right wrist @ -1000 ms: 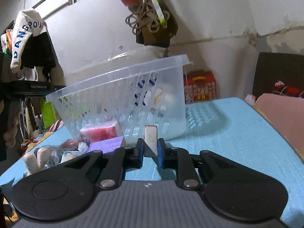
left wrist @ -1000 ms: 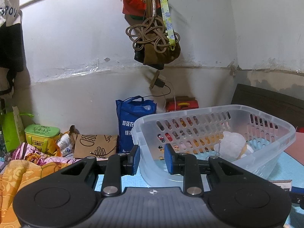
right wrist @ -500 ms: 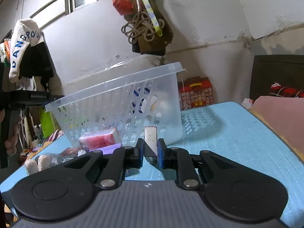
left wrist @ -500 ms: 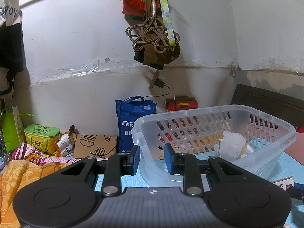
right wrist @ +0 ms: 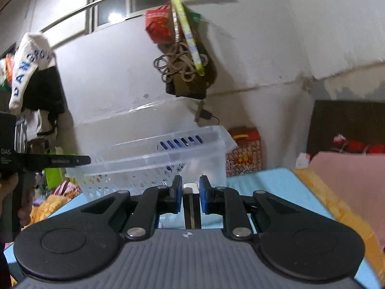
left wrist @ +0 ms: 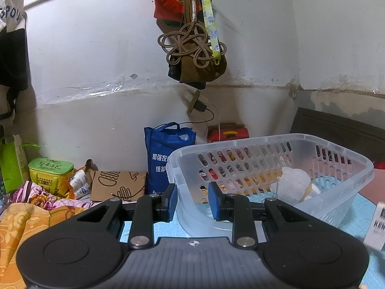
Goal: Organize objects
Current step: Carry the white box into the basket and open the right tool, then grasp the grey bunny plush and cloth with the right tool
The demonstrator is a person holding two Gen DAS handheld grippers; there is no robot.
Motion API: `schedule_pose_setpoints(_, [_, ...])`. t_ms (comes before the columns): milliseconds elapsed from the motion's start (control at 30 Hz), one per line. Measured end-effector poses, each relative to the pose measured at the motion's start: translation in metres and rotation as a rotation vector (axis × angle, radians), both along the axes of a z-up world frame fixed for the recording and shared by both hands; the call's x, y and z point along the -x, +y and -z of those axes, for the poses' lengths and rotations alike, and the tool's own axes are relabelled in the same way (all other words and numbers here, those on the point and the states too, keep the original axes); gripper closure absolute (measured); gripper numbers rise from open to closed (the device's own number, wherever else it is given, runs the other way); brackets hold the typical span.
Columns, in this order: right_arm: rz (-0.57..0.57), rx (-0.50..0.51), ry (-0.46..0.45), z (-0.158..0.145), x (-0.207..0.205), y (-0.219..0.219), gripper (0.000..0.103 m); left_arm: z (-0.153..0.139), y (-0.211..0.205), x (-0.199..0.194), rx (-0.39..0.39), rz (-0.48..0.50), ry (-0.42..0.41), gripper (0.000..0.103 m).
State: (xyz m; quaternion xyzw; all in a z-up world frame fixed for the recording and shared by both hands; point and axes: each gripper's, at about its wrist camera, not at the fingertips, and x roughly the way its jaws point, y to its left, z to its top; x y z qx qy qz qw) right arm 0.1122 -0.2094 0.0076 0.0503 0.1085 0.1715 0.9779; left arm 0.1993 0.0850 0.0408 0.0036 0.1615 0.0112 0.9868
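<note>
A clear plastic basket [left wrist: 336, 166] with slotted walls stands on the blue mat [right wrist: 264, 180]. Inside it lies a white plush toy [left wrist: 291, 183]. My left gripper [left wrist: 192, 202] is shut on the basket's near corner wall, one blue pad on each side. In the right wrist view the basket [right wrist: 149, 159] sits just ahead. My right gripper [right wrist: 190, 192] is shut on a small white box [right wrist: 190, 186], held above the mat and near the basket's wall. The same box [left wrist: 376, 226] shows at the right edge of the left wrist view, with dark print on it.
Bags and a coiled cord [left wrist: 192, 45] hang on the white wall. A blue tote [left wrist: 163, 159], a red box [left wrist: 228, 134], a green tin [left wrist: 50, 171] and a paper bag [left wrist: 115, 185] crowd the wall's foot. A pink cushion [right wrist: 349, 180] lies right of the mat.
My right gripper has risen and tipped up with the box, so the packets and plush on the mat dropped out of view. The box has come into the left wrist view. The left gripper kept still.
</note>
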Motion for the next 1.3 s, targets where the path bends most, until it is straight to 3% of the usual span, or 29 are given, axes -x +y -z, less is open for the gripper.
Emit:
schedule_pose_setpoints(167, [-0.063,-0.012,0.055,-0.013,-0.015,0.0,0.085,0.001,0.001,0.0,0.001,0.0,0.0,0.07])
schedule_pose_setpoints(367, [-0.08,0.036,-0.102,-0.084,-0.022,0.02,0.085,0.001,0.002,0.0,0.0,0.001,-0.001,0.071])
schedule_pose_setpoints(467, [-0.088,0.074,-0.071,-0.098,-0.064,0.036,0.085,0.002,0.003,0.001,-0.001,0.0,-0.001,0.071])
schedule_pose_setpoints(567, [-0.083,0.083,-0.017,-0.085,-0.098,0.045,0.084,0.002,0.003,0.001,-0.001,0.001,-0.002,0.07])
schedule_pose_setpoints(633, [-0.062,0.084,-0.002,-0.074,-0.107,0.045,0.054,0.002,0.003,0.001,-0.002,0.001,-0.002,0.07])
schedule_pose_setpoints(667, [-0.045,0.089,-0.008,-0.071,-0.107,0.044,0.024,0.003,0.003,0.001,-0.001,0.002,-0.002,0.07])
schedule_pose_setpoints(700, [-0.016,0.094,-0.027,-0.068,-0.103,0.042,0.008,0.003,0.003,0.001,-0.001,0.004,-0.003,0.07])
schedule_pose_setpoints(767, [0.043,0.067,-0.089,-0.066,-0.084,0.034,0.0,0.004,0.004,0.001,0.002,0.008,-0.004,0.07])
schedule_pose_setpoints(933, [0.059,-0.006,-0.09,-0.04,-0.032,0.011,0.0,0.004,0.004,0.003,0.006,0.011,-0.004,0.07])
schedule_pose_setpoints(1167, [0.015,-0.024,0.115,0.034,0.003,0.012,0.0,0.004,0.003,0.003,0.004,0.011,-0.004,0.07])
schedule_pose_setpoints(1300, [-0.008,-0.13,0.108,0.058,0.032,0.002,0.0,0.004,0.003,0.003,0.001,0.008,-0.005,0.07])
